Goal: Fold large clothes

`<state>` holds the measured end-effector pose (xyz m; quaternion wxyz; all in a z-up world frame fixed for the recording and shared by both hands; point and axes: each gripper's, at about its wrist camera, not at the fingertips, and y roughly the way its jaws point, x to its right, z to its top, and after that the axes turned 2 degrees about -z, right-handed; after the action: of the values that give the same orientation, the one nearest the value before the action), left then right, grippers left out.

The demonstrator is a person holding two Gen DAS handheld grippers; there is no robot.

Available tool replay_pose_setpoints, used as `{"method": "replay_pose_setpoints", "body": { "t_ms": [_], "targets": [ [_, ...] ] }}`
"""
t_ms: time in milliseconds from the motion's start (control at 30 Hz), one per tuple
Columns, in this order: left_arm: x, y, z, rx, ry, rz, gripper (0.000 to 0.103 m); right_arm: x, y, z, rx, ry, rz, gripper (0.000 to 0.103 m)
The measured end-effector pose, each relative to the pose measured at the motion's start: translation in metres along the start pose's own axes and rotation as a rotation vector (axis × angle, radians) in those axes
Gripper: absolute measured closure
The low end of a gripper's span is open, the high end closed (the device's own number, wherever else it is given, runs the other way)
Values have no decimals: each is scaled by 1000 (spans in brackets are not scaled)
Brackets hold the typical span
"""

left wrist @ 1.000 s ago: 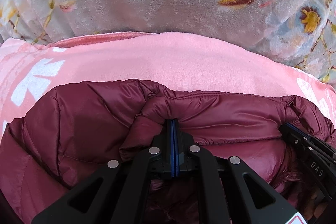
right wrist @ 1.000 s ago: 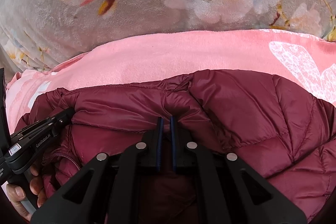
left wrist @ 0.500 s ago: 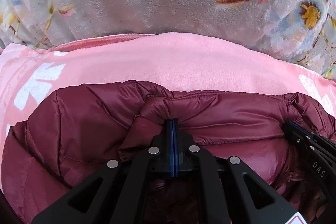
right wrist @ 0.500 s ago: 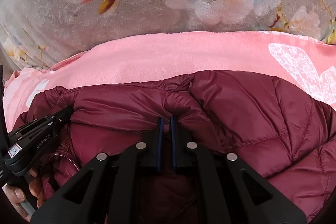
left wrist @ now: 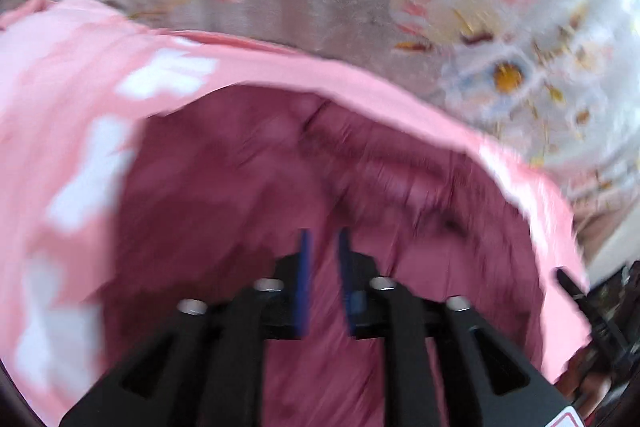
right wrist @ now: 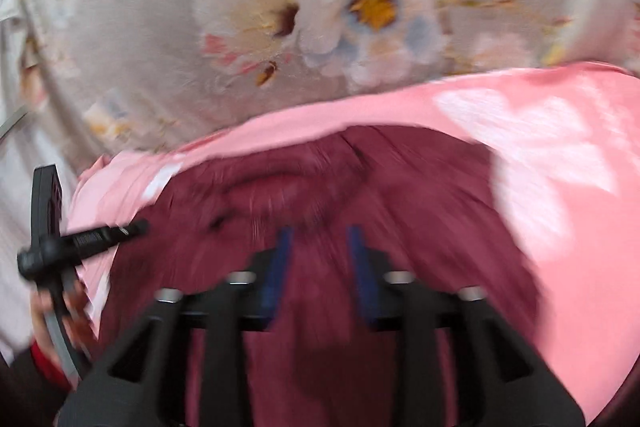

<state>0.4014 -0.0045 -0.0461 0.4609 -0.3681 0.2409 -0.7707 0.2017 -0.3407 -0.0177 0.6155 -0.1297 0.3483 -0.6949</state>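
Both grippers' fingers just opened, nothing clamped: left gripper (left wrist: 323, 247) slightly apart, right gripper (right wrist: 320, 243) wider, above maroon puffer jacket (right wrist: 400, 195) on pink blanket (right wrist: 580, 267).

My path ahead is open — only the maroon jacket (left wrist: 224, 195) fills the lower frame on the pink blanket (left wrist: 60, 99); the left gripper (right wrist: 136, 227) juts in at left edge — right view.

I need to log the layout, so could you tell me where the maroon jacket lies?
In both wrist views the maroon jacket lies low and central on the pink blanket, below the floral blanket.
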Motion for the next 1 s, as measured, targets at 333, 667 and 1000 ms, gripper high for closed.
{"method": "replay_pose_setpoints", "body": {
  "t_ms": [333,667,1000],
  "targets": [
    [-112,-119,-176,-122,-141,106,57,97,-137,-161,-143,177,-218,24],
    [-89,-136,-214,-133,-174,73,61,82,-128,-171,-119,272,-144,48],
    [-75,-199,-224,-87,-103,4,100,45,-195,-192,-62,268,-29,97]
  ]
}}
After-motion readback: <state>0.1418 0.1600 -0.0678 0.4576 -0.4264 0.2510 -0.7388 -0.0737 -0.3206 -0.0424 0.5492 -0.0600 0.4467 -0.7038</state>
